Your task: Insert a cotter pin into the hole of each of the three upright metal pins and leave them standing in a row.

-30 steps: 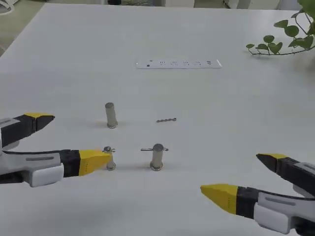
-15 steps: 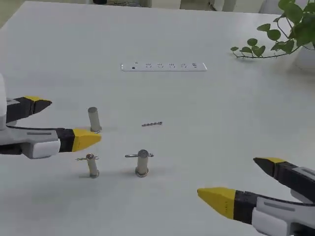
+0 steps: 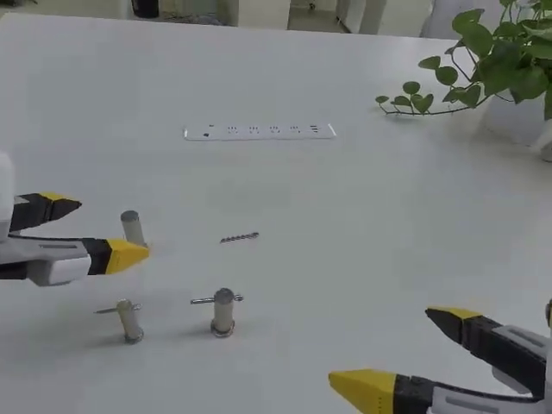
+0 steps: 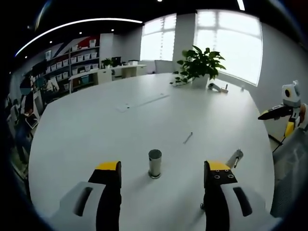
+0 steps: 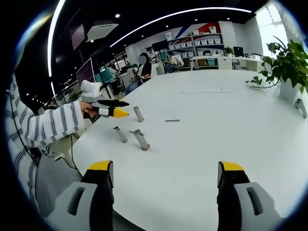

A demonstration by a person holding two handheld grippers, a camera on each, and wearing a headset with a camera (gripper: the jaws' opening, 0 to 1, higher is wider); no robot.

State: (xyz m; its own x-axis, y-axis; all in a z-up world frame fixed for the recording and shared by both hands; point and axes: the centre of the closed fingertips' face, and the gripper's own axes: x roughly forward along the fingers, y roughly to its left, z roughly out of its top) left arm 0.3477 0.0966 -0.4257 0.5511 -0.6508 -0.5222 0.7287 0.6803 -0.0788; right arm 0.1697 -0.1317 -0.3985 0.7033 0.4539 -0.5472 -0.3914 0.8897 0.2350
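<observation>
Three upright metal pins stand on the white table (image 3: 362,216). The front two, the left pin (image 3: 129,320) and the middle pin (image 3: 222,311), each have a cotter pin through the top. The bare pin (image 3: 132,228) stands behind them, and in the left gripper view it (image 4: 154,163) sits just ahead of the gap between my jaws. My left gripper (image 3: 97,229) is open around that spot, holding nothing. A loose cotter pin (image 3: 239,237) lies flat to the right. My right gripper (image 3: 394,349) hovers open near the front right, empty.
A white power strip (image 3: 259,131) lies further back on the table. A potted plant (image 3: 487,56) stands at the far right corner. In the right gripper view a striped sleeve (image 5: 53,127) holds the left gripper (image 5: 109,109) beside the pins.
My left gripper has drawn back from the front-left pin, which keeps its cotter pin, and now sits at the bare rear pin. The head camera has shifted; the right gripper has hardly moved.
</observation>
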